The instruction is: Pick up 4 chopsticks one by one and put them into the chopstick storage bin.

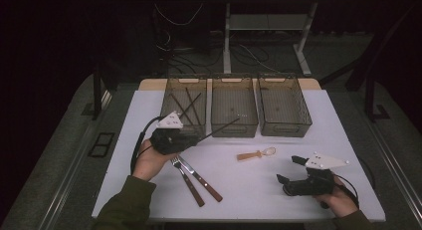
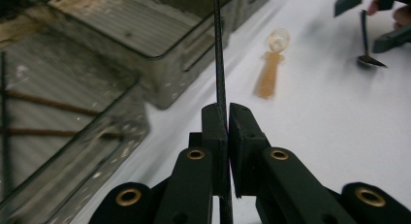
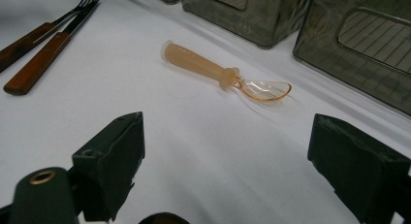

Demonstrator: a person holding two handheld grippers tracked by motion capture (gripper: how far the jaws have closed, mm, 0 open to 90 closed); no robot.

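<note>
White cloth covers the worktop (image 1: 278, 190), and three smoky translucent bins stand in a row along its 12 o'clock edge: the left bin (image 1: 185, 93) with dark chopsticks lying crossed inside, the middle bin (image 1: 234, 108) and the right bin (image 1: 283, 105). At about 9 o'clock, the left gripper (image 1: 199, 137) has its fingers pressed together on a thin black chopstick (image 1: 221, 126), which slants toward 2 o'clock over the front of the middle bin. At 4 o'clock, the right gripper (image 1: 291, 169) rests with fingers spread wide, nothing between them. A fork (image 1: 186, 177) and knife (image 1: 201, 179) with wooden handles lie side by side near 7 o'clock. A small amber spoon (image 1: 255, 154) lies near the centre.
</note>
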